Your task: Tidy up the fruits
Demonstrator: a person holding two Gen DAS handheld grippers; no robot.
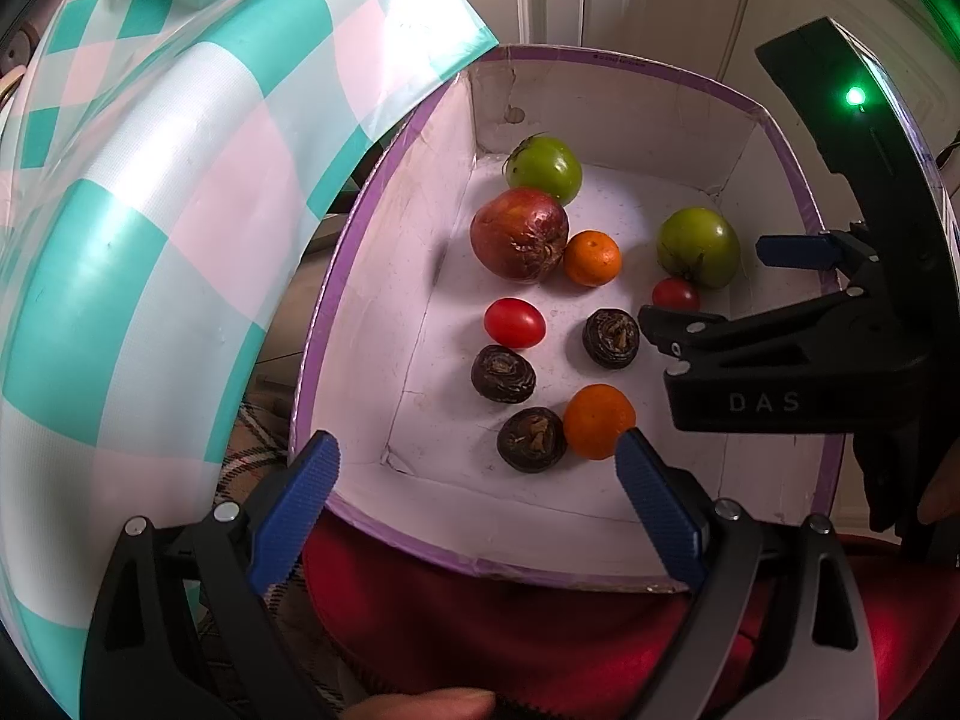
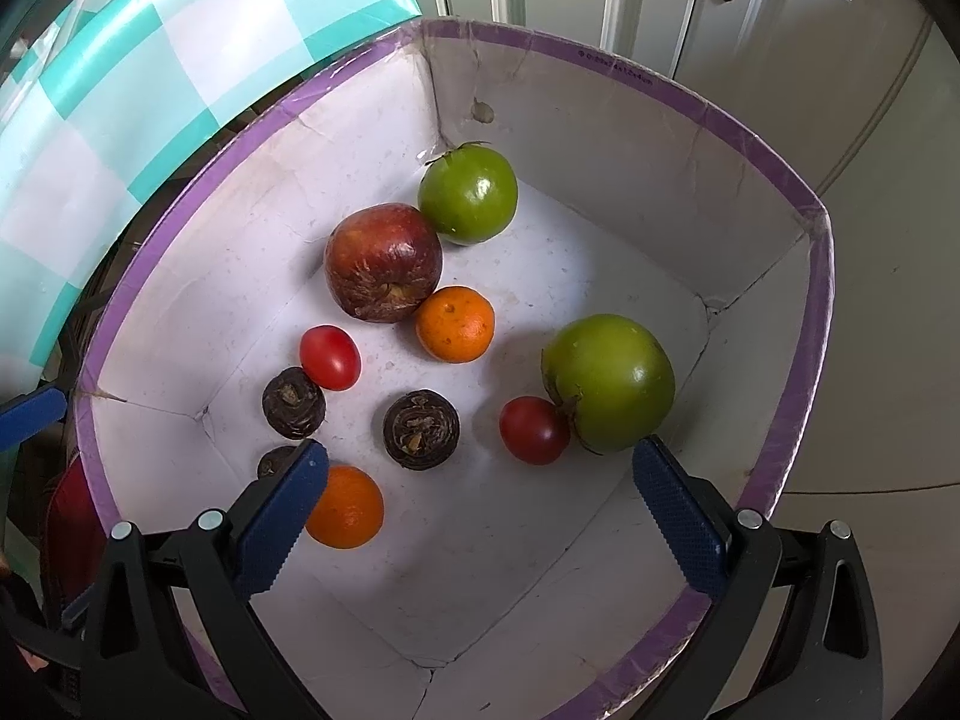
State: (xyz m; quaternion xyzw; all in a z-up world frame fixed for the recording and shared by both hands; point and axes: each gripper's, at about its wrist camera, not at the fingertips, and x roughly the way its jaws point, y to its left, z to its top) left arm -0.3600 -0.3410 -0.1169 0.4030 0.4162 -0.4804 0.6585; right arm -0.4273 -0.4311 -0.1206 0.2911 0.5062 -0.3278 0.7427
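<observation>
Both the left gripper [image 1: 477, 450] and the right gripper [image 2: 480, 456] hover, jaws wide and empty, above the box [image 2: 600, 96]. Perhaps take the near orange [image 2: 347, 507] first, descending straight around it, clear of the dark fruit [image 2: 421, 429] beside it.

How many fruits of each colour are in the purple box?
Green: 2, one at the back, one on the right
Orange: 2, one in the middle, one near the front
Small red: 2, left and right
Big dark red: 1
Dark brown: 3
Total: 10
</observation>
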